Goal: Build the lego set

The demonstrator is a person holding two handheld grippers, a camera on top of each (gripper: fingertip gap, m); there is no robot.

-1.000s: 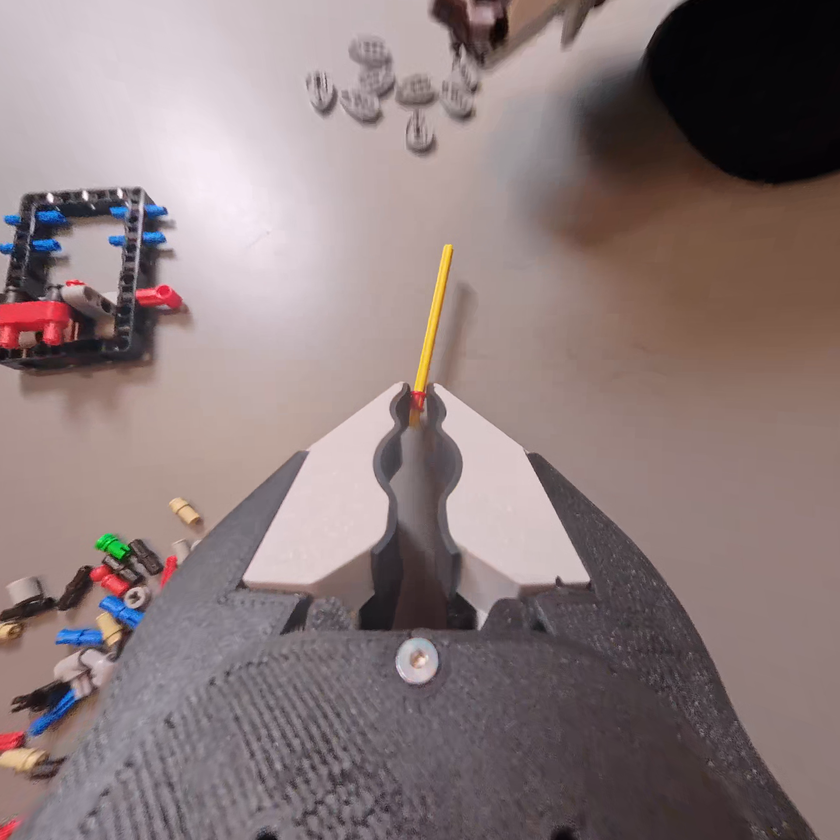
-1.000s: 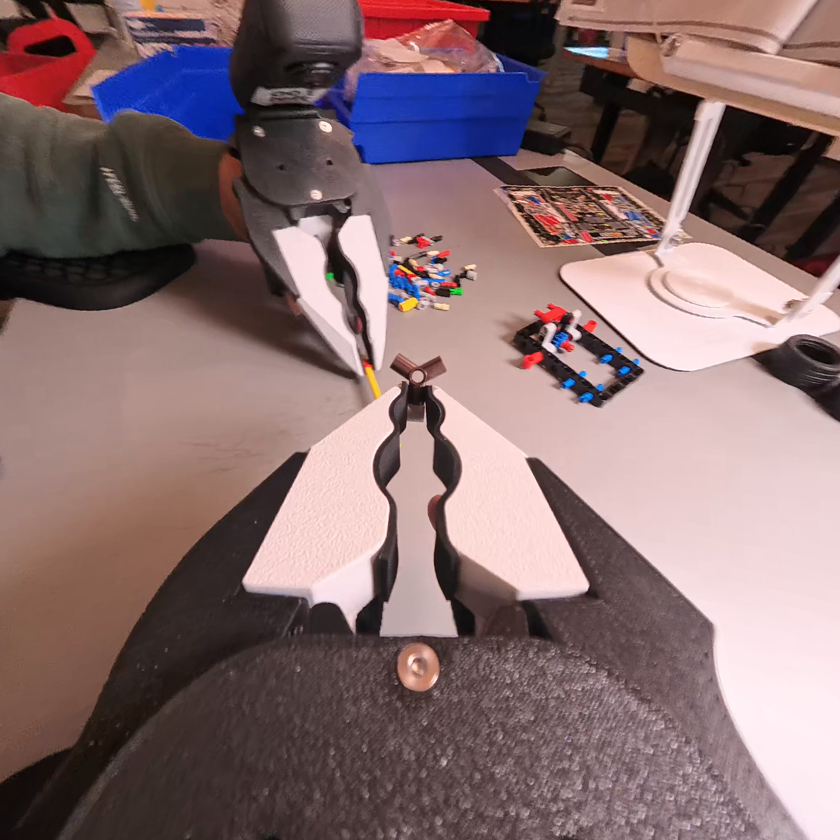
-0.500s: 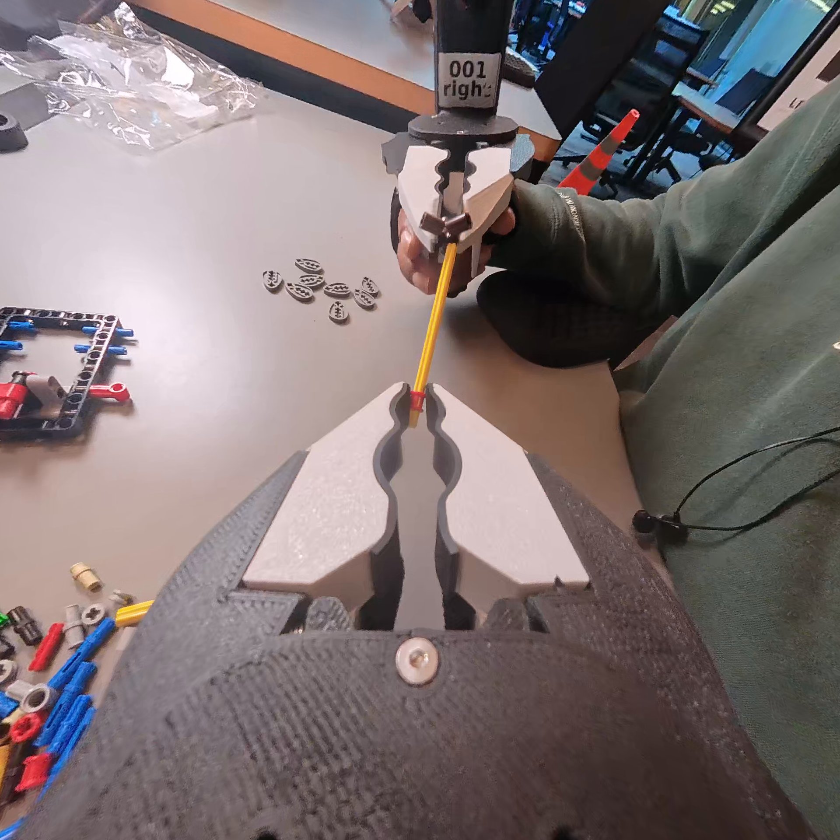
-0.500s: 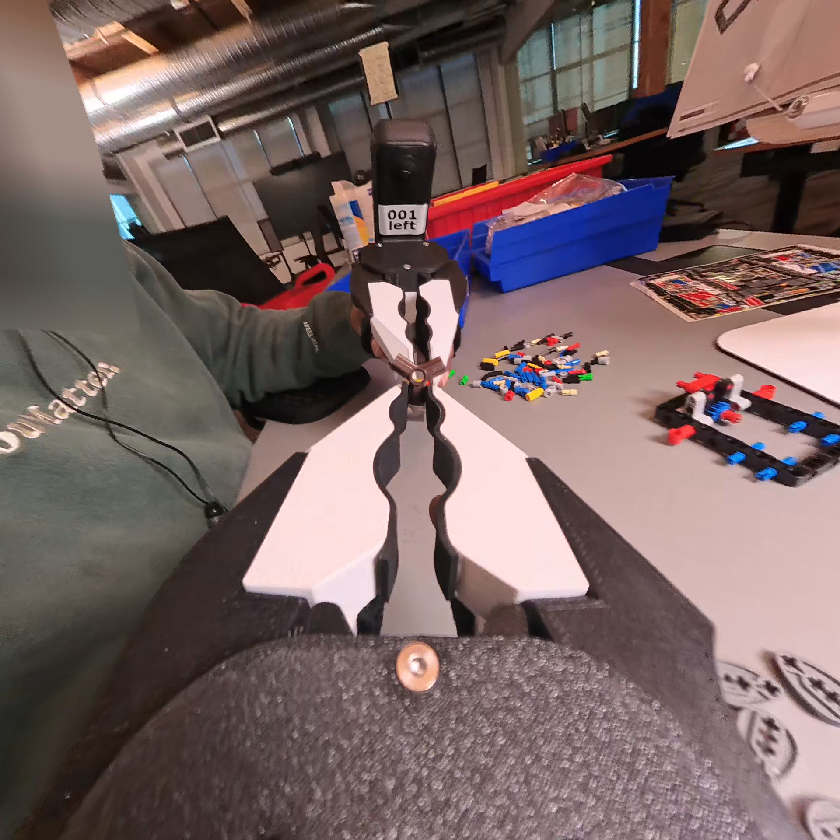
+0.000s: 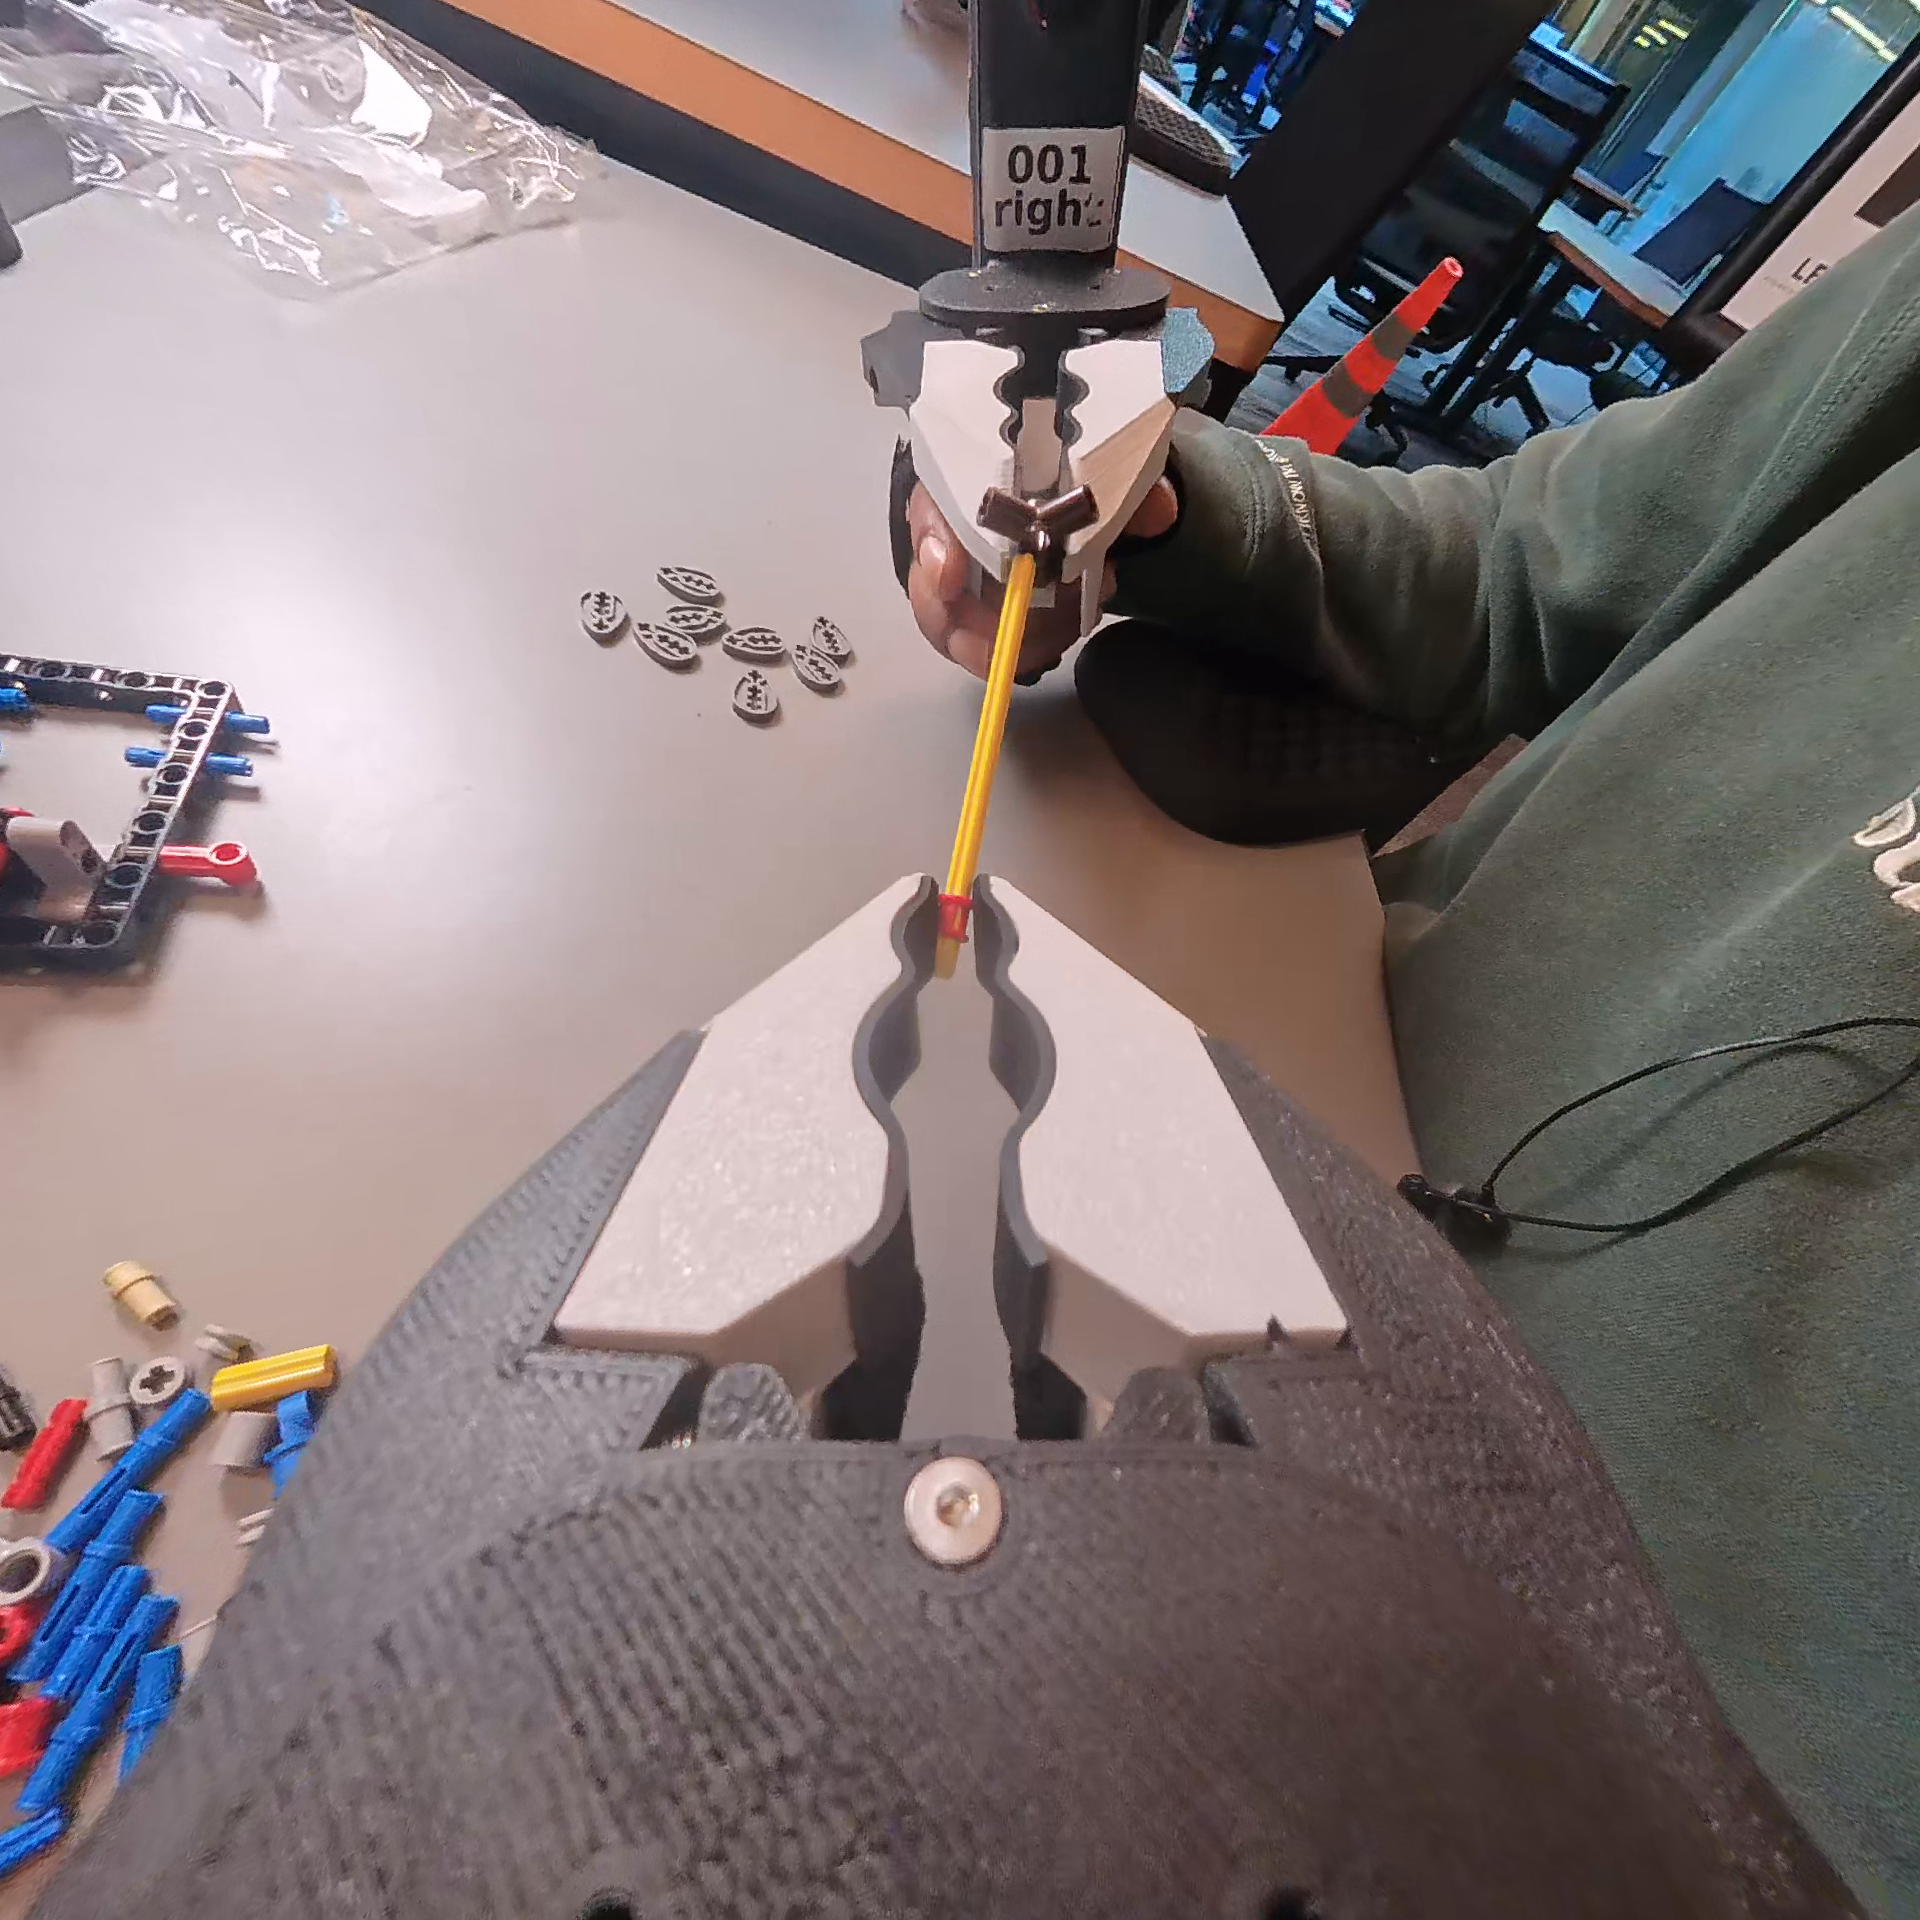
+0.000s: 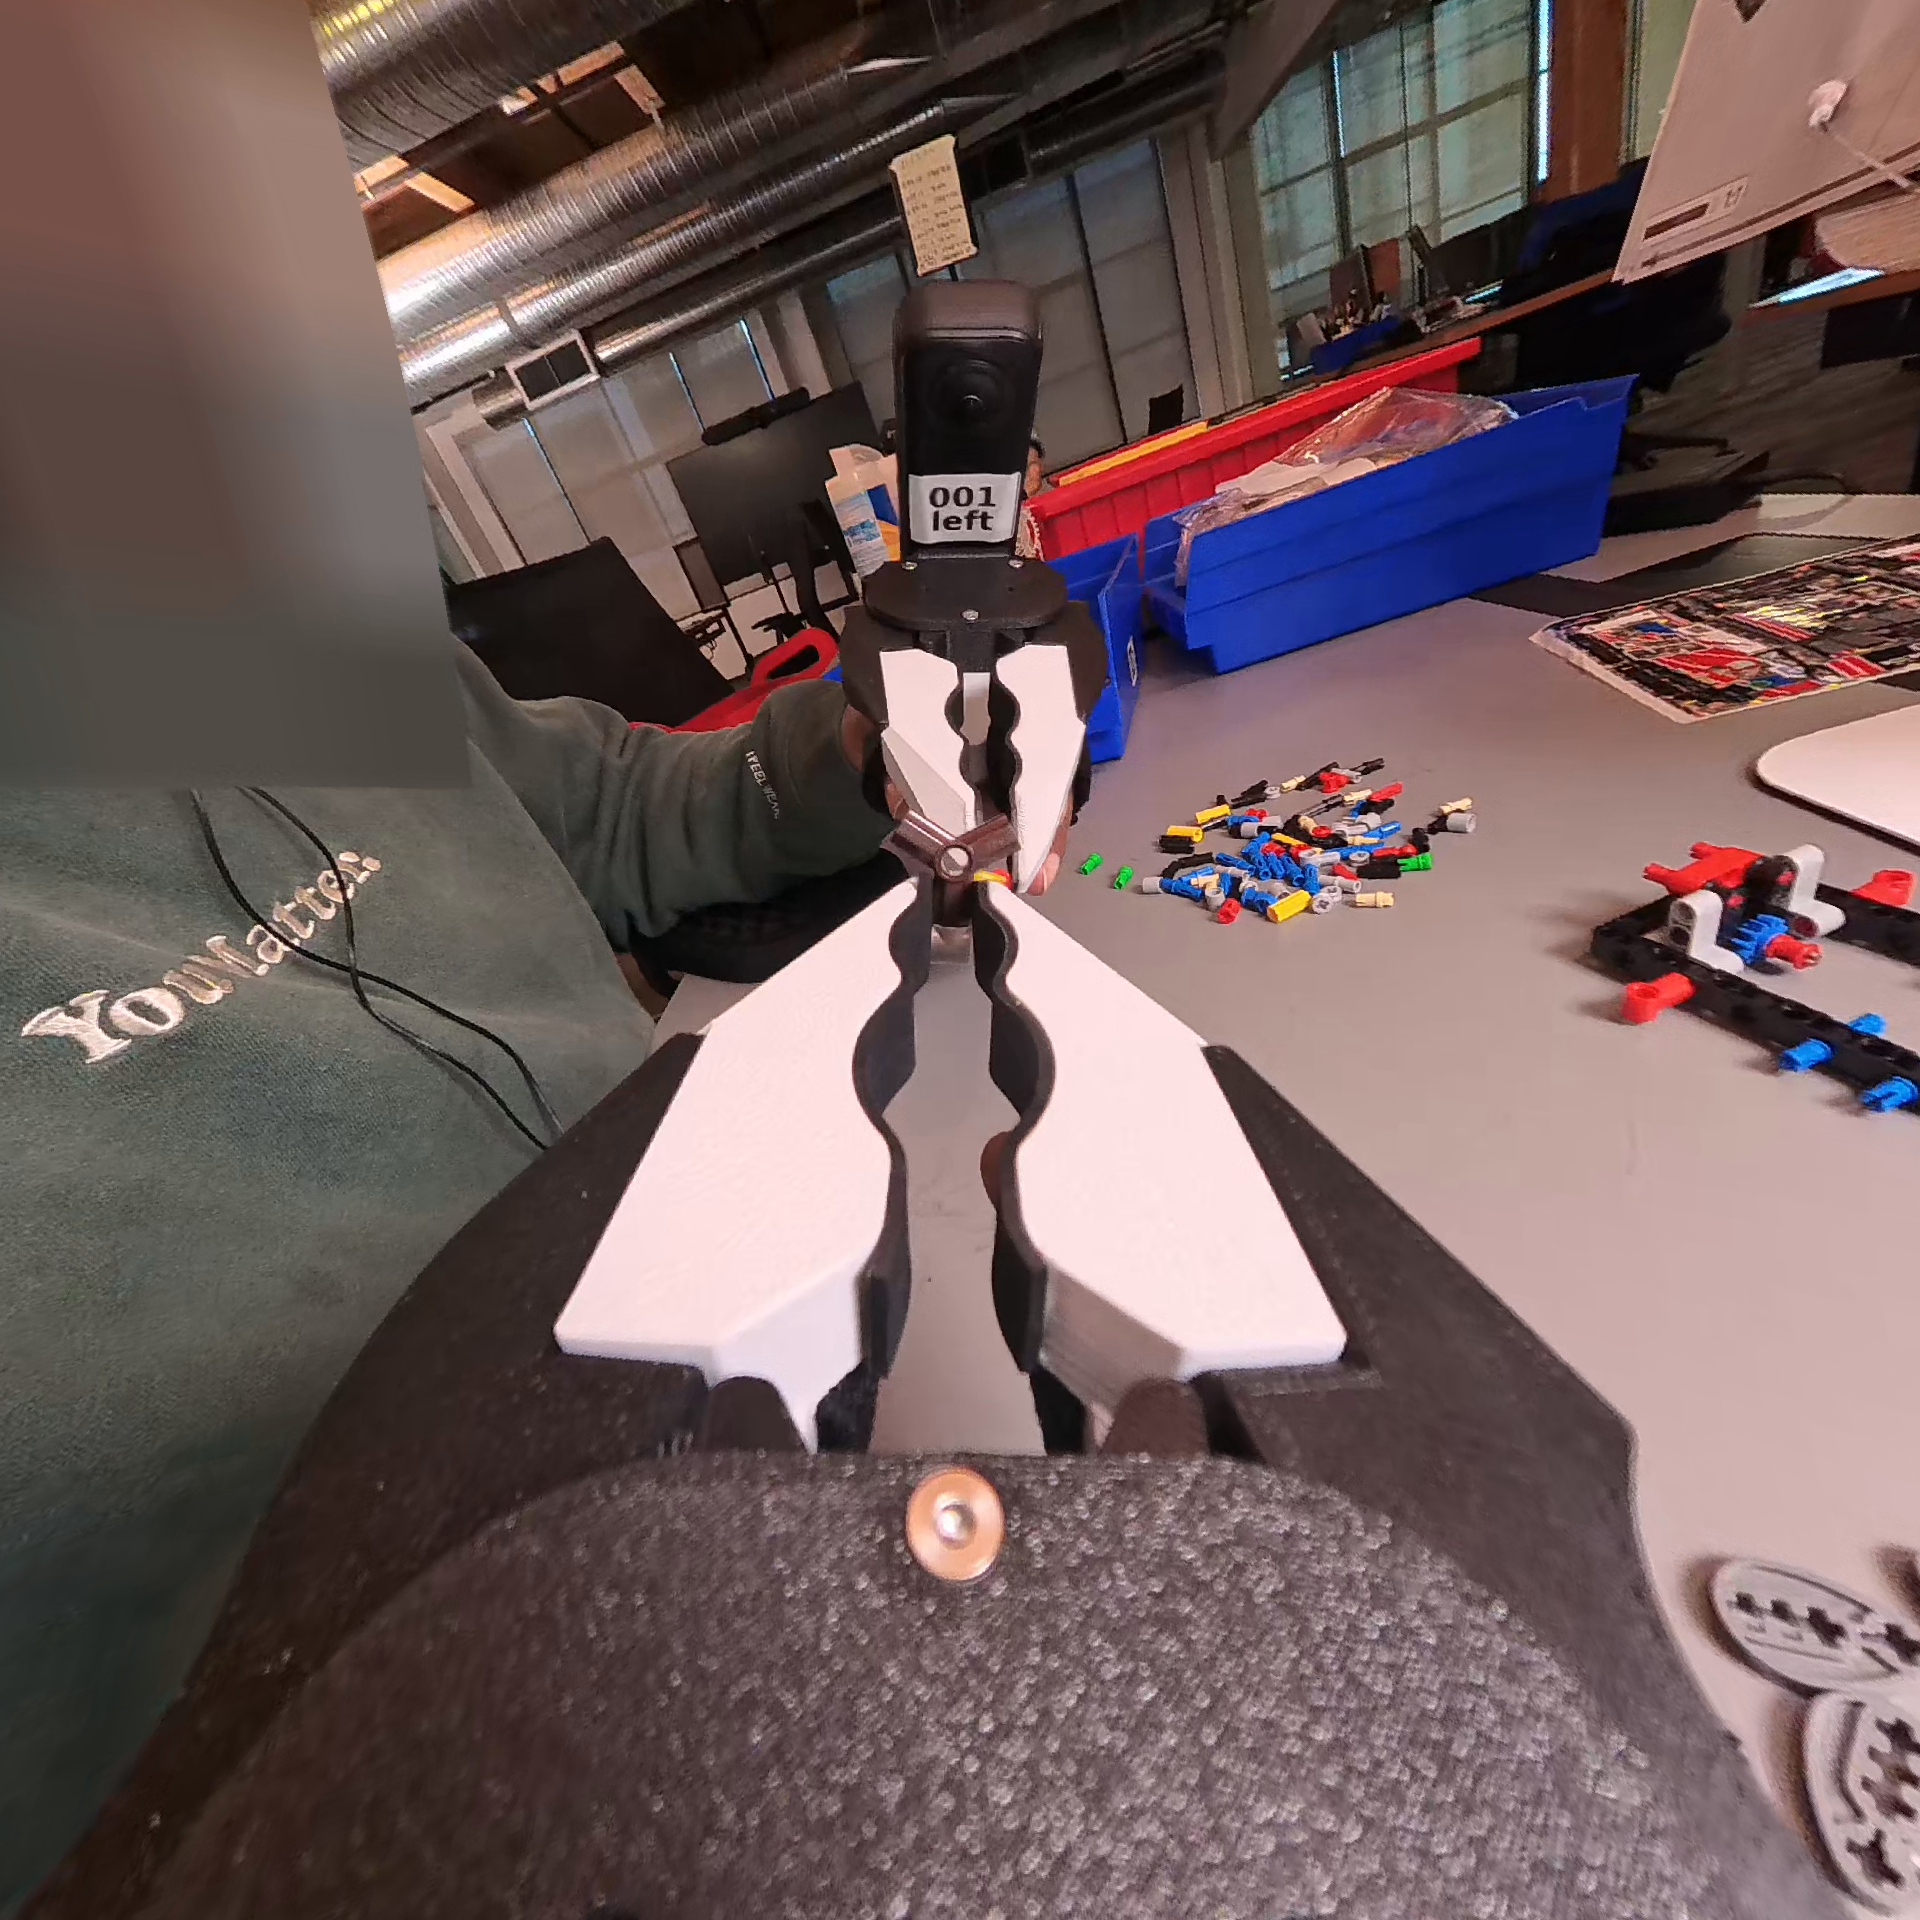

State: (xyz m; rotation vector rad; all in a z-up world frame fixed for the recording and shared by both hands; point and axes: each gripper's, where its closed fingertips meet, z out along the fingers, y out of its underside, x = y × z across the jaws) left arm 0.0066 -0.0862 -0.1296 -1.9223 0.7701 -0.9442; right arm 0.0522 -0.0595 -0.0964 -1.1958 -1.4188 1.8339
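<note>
- My left gripper (image 5: 951,914) is closed on the yellow axle (image 5: 987,748), pinching it at its near end, right at the red bush (image 5: 954,910); the rest of the rod sticks out ahead, above the table (image 5: 468,436).
- My right gripper (image 6: 951,904) is clamped on the brown three-armed connector (image 6: 954,854) by its lower arm, and the axle's far tip sits at the connector's centre hole.
- I judge the axle to be light and stiff but thin, so it will likely pivot or slide between the pads if I push off-line; a hold nearer the tip would steady it.
- The connector is small, hard and smooth; gripped by one arm only, it could twist when the axle presses in.
- The black frame (image 5: 125,821) with blue pins and red parts lies on the table well off to one side.
- Loose pins and connectors (image 6: 1299,852) lie in a pile, grey oval tags (image 5: 717,644) in a cluster, and a clear plastic bag (image 5: 270,156) farther back.
- Blue and red bins (image 6: 1382,520) and an instruction sheet (image 6: 1745,644) sit at the table's far side.
- Nothing stands between the two grippers; my green sleeve (image 5: 1455,540) is near but clear of the joint.
</note>
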